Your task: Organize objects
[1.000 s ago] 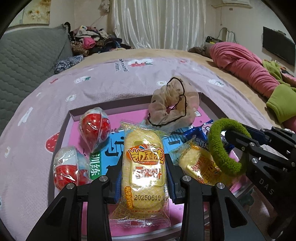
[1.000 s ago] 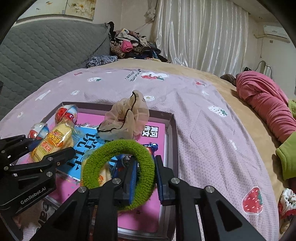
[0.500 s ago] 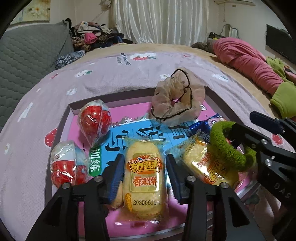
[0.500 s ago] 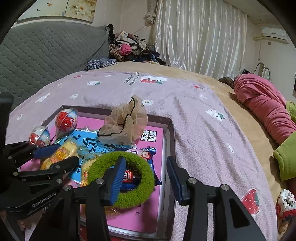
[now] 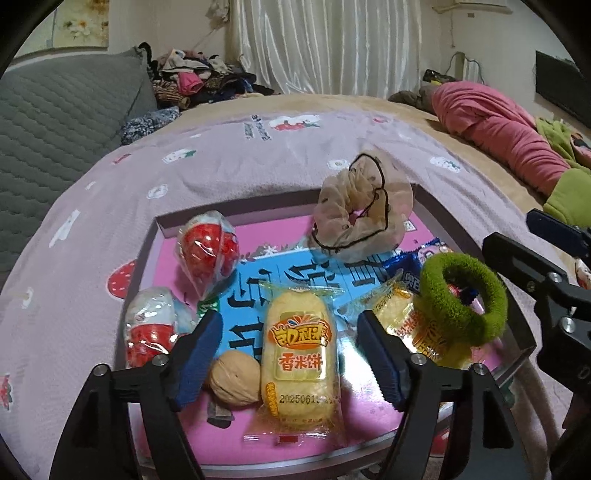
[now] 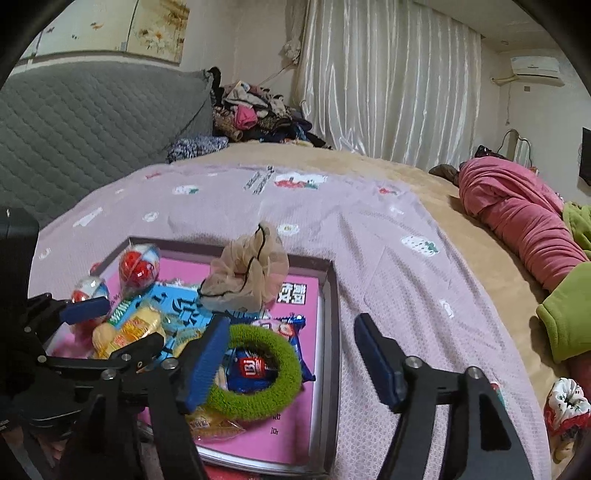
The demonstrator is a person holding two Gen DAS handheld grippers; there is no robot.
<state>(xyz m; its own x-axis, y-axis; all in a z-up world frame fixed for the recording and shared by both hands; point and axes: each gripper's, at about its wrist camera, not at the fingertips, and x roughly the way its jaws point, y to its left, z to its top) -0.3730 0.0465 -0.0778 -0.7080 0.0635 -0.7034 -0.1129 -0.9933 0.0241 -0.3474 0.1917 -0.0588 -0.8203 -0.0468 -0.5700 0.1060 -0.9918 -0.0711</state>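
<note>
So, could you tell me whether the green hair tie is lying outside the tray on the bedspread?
No, the green hair tie lies inside the tray, on top of snack packets.

Bedspread [image 6: 369, 236]: lilac, strawberry print, spread over the bed
Headboard [image 6: 92, 122]: grey quilted
Clothes pile [image 6: 255, 110]: heaped at the bed's far corner (many colours mixed)
Curtain [image 6: 388, 81]: white, shiny, drawn
Pink bedding [image 6: 517, 206]: rolled at the right edge
Air conditioner [image 6: 533, 66]: high on the wall
Painting [image 6: 159, 29]: floral, above the headboard
</note>
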